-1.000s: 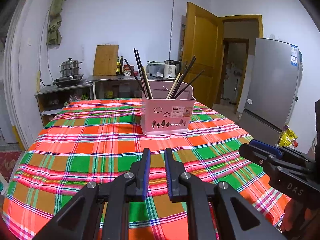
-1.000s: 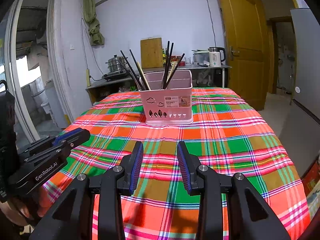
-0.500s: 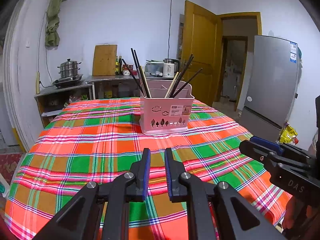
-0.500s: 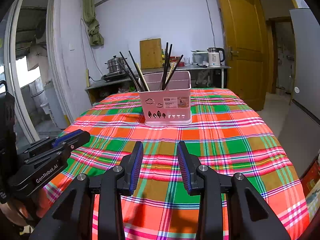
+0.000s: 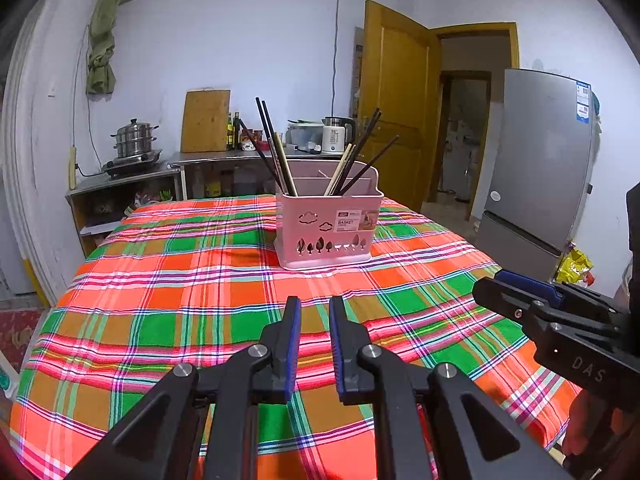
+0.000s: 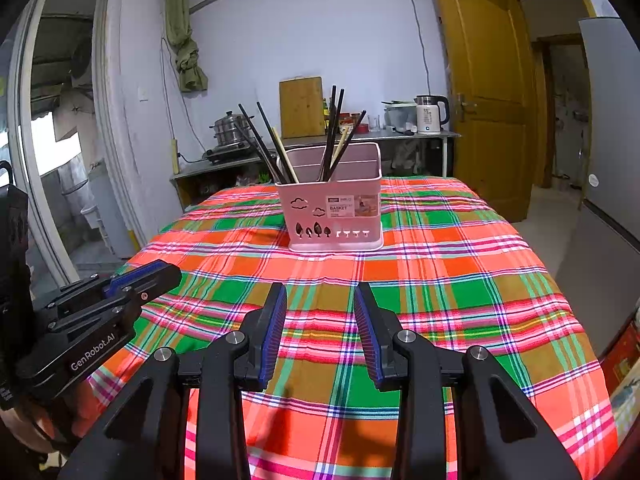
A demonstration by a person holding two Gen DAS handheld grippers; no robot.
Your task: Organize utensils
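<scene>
Left wrist view: the left gripper [image 5: 314,312] hangs over the near part of the plaid tablecloth [image 5: 160,280], its blue-padded jaws drawn close with only a narrow gap between them and nothing in that gap; the fingertips touch neither cloth nor any utensil. The pink utensil basket [image 5: 328,226] stands upright farther back on the cloth, well apart from the jaws. Dark and pale chopsticks [image 5: 276,152] lean out of its compartments, one bunch at its left end and another toward the middle. The right gripper [image 5: 516,292] shows at the right edge of this view, over the table's rim.

In the right wrist view, the right gripper [image 6: 320,300] has its jaws spread about halfway, empty, above the cloth and clear of the basket [image 6: 334,212]. The left gripper [image 6: 140,280] shows at the left
</scene>
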